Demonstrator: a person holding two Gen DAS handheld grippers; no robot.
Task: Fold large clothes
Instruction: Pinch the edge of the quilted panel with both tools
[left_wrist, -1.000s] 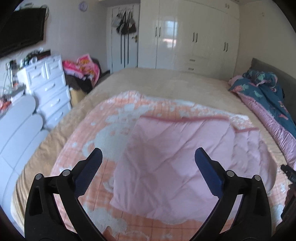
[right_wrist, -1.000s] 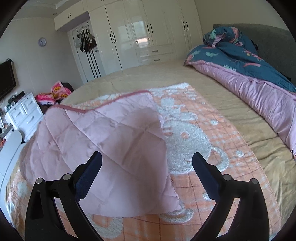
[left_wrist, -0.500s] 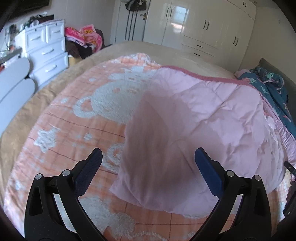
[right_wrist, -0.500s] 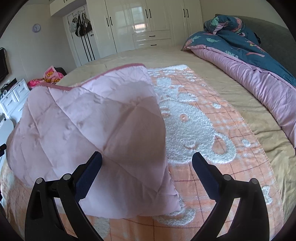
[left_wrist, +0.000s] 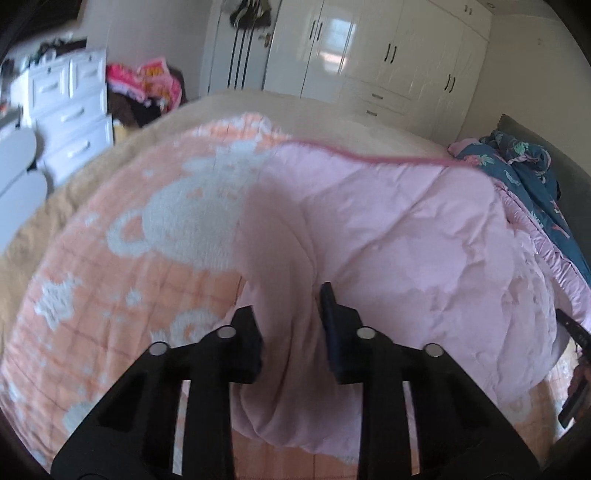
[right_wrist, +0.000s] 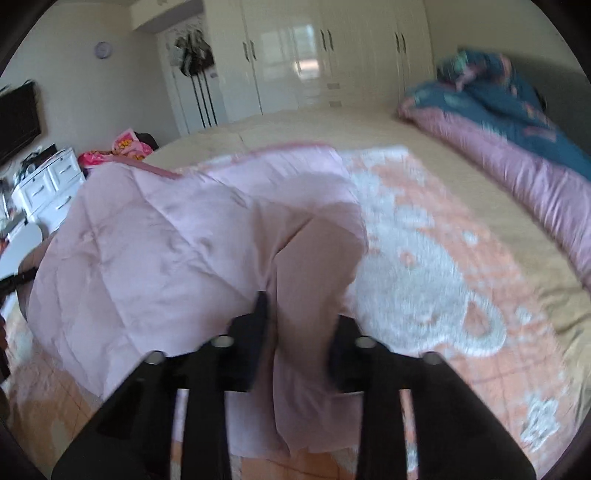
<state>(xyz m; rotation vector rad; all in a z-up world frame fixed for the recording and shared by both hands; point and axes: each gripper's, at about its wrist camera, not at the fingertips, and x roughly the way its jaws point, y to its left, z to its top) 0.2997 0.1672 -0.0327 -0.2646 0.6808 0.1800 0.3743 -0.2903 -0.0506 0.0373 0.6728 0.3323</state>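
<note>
Your left gripper (left_wrist: 290, 314) has just been closing and now pinches a bunched fold of the pink quilted garment (left_wrist: 388, 236), soft, puffy, stitched in diamonds, edged with darker pink piping. It lies on the orange blanket (left_wrist: 122, 295) with fluffy white bear shapes, spread over the tan bed (right_wrist: 461, 177). Your right gripper (right_wrist: 299, 317) has likewise just closed on the garment's other near corner. A blue-and-pink duvet (right_wrist: 517, 147) is heaped along the right side.
</note>
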